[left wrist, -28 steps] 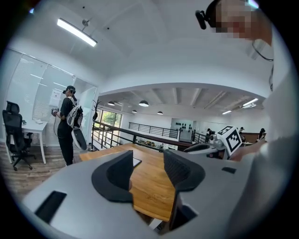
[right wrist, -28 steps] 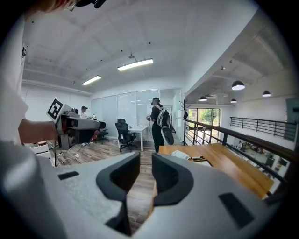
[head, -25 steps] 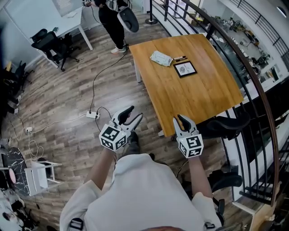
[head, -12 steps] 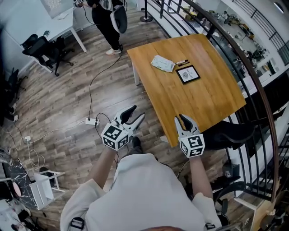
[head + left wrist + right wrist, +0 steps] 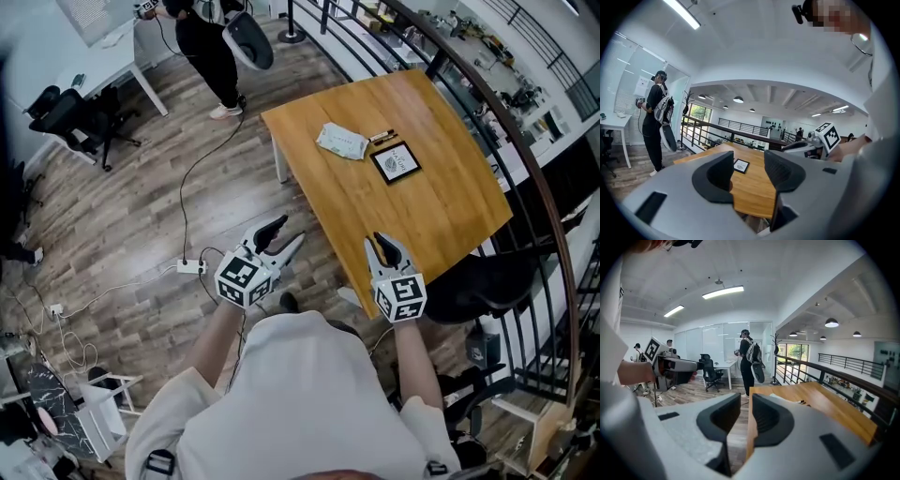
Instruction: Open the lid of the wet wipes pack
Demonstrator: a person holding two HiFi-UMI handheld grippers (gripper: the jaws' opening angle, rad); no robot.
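I wear a loose white top [image 5: 300, 403], short-sleeved as far as I can tell. My left gripper [image 5: 289, 232] and right gripper [image 5: 382, 242] are pale grey with dark inner jaw pads, each carrying a white cube [image 5: 242, 279] printed with black square markers.

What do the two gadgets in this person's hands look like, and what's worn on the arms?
Both the left gripper and right gripper are pale grey, with two curved jaws lined with dark ribbed pads. Each carries a white cube printed with black square markers. The person wears loose white long sleeves.
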